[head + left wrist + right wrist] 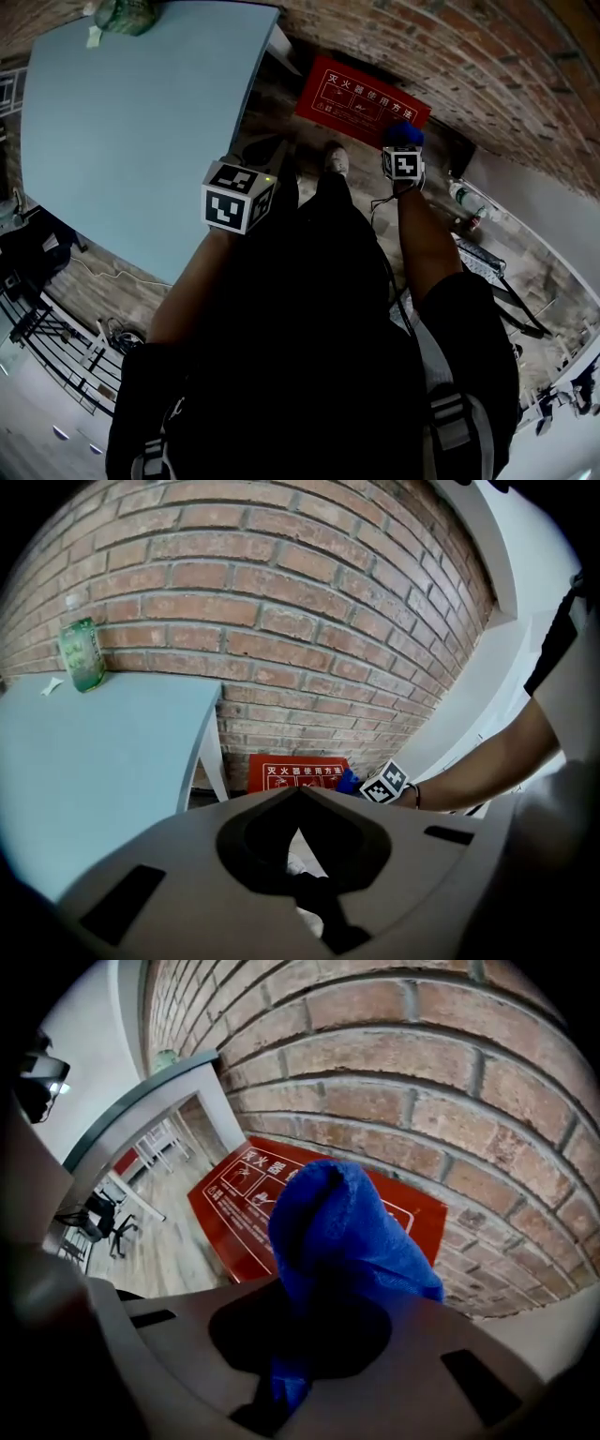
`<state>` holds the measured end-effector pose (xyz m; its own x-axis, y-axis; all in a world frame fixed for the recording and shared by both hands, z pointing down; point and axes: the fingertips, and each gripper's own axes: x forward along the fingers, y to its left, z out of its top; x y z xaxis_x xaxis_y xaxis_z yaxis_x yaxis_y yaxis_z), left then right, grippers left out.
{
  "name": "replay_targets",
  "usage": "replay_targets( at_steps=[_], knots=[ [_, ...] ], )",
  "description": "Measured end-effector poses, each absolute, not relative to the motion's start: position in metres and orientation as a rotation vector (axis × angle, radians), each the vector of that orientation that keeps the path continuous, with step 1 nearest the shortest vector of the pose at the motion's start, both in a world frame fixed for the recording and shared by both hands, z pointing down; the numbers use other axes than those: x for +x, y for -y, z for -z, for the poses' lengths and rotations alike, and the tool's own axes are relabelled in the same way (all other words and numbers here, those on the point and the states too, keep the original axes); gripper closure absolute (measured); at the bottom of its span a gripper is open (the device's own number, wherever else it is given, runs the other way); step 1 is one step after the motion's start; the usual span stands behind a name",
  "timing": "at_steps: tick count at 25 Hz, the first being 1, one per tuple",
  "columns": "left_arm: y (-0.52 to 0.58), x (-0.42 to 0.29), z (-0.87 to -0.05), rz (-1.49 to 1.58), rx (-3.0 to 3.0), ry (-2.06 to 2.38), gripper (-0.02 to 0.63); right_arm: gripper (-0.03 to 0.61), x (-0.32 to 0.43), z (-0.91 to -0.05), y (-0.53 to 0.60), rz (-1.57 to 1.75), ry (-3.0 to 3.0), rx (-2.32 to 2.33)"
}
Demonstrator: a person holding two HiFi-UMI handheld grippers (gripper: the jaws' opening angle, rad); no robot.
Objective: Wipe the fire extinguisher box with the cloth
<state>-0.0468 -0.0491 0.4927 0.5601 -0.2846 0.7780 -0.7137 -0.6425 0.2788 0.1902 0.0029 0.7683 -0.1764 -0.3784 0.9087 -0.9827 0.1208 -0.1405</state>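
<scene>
The red fire extinguisher box [361, 101] with white print lies on the floor against the brick wall; it also shows in the left gripper view [298, 772] and close up in the right gripper view [230, 1206]. My right gripper [403, 150] is shut on a bunched blue cloth [404, 134], held just over the box's right end. In its own view the cloth [342, 1232] fills the jaws and hides part of the box. My left gripper [246, 183] hangs back near the table edge, shut and holding nothing [298, 803].
A light blue table [141, 122] stands at the left, with a green bottle [127, 14] at its far corner. A water bottle [466, 200] and a power strip [480, 259] lie on the floor at the right. My shoe [337, 157] is near the box.
</scene>
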Motion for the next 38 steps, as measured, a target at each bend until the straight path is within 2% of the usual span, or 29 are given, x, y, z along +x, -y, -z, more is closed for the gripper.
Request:
replay_targets(
  at_steps=[5,16,27,32,38],
  knots=[
    [0.063,-0.06,-0.489,-0.916,2.19,0.814,0.62,0.535,0.131,-0.771,0.021,-1.056,1.77,1.224],
    [0.062,-0.125,-0.498,-0.915,2.078,0.947,0.62,0.537,0.034,-0.775,0.079,-0.832,1.949,1.014],
    [0.052,-0.157,-0.493,-0.915,2.032,1.025,0.62,0.535,-0.079,-0.776,0.103,-0.857,2.05,0.74],
    [0.051,-0.161,-0.488,-0.901,2.041,1.028,0.62,0.535,-0.095,-0.754,0.116,-0.9,2.067,0.783],
    [0.058,-0.138,-0.485,-0.848,2.092,0.972,0.62,0.537,-0.062,-0.699,0.109,-0.846,2.174,0.931]
  ],
)
